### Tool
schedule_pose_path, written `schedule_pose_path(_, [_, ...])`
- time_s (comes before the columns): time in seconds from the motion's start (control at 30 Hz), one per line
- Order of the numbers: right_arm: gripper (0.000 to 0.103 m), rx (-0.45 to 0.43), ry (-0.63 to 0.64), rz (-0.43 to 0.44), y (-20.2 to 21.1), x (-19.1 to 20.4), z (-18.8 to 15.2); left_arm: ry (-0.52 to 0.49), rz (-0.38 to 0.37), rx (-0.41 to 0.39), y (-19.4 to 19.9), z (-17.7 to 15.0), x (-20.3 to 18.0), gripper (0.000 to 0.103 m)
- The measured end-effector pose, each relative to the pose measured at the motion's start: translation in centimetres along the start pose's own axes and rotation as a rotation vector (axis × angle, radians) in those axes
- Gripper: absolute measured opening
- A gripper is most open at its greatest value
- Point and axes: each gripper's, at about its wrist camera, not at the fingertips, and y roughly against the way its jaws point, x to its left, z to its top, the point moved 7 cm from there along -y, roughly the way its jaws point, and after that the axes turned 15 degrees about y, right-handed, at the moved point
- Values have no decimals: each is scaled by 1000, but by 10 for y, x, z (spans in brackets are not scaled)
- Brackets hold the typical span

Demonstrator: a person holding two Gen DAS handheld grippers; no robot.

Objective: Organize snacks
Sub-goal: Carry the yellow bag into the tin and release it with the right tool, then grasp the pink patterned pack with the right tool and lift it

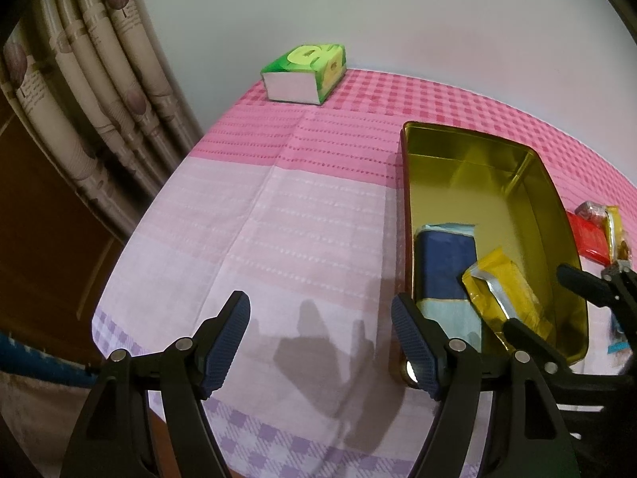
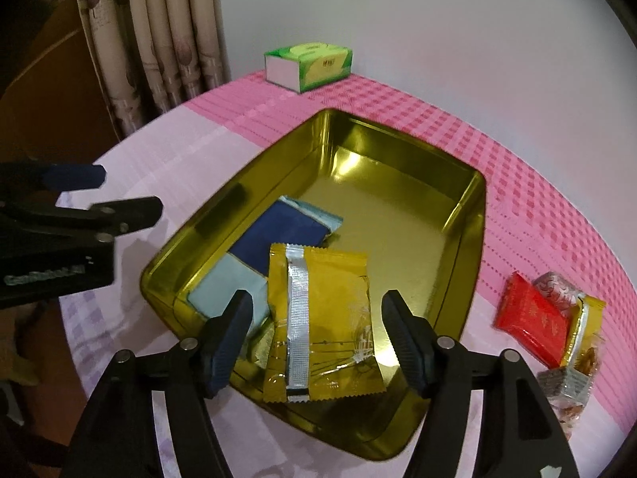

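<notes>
Two crinkly foil packets [image 2: 318, 318] in rectangular gold tin [image 2: 469, 215].

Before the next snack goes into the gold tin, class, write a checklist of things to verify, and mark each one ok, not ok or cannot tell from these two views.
1. Right gripper open and empty: ok, its fingers stand apart on either side of the yellow packet.
2. Yellow packet inside the gold tin: ok, it lies partly on the blue packet.
3. Room left in the tin: ok, the far half shows bare floor.
4. Snacks still outside: not ok, the red packet and other wrapped snacks beside it lie on the tablecloth.
5. Left gripper clear of the tin: ok, open over the cloth beside it.
6. Count of snacks outside: cannot tell.
</notes>
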Motion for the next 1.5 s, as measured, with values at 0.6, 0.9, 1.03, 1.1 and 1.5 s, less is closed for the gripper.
schedule_pose_path(0.6, [64,-40,-154,-133,80,-85,-78,-64,-13,-24,10,-6,-18,77])
schedule_pose_path(0.9, [64,41,-328,-261,103,-156,-176,-126,-16,-50,16,-13,-34,78])
schedule_pose_path(1.03, [64,74,-375,-263,102,-166,-208,-152,-15,-62,19,-15,-43,78])
schedule_pose_path(1.1, [64,89,-380,-263,99,-168,-220,-168,-21,-72,22,-17,-49,78])
schedule_pose_path(1.5, [62,116,-421,-236,83,-184,-253,-270,-63,-61,41,-53,-100,78])
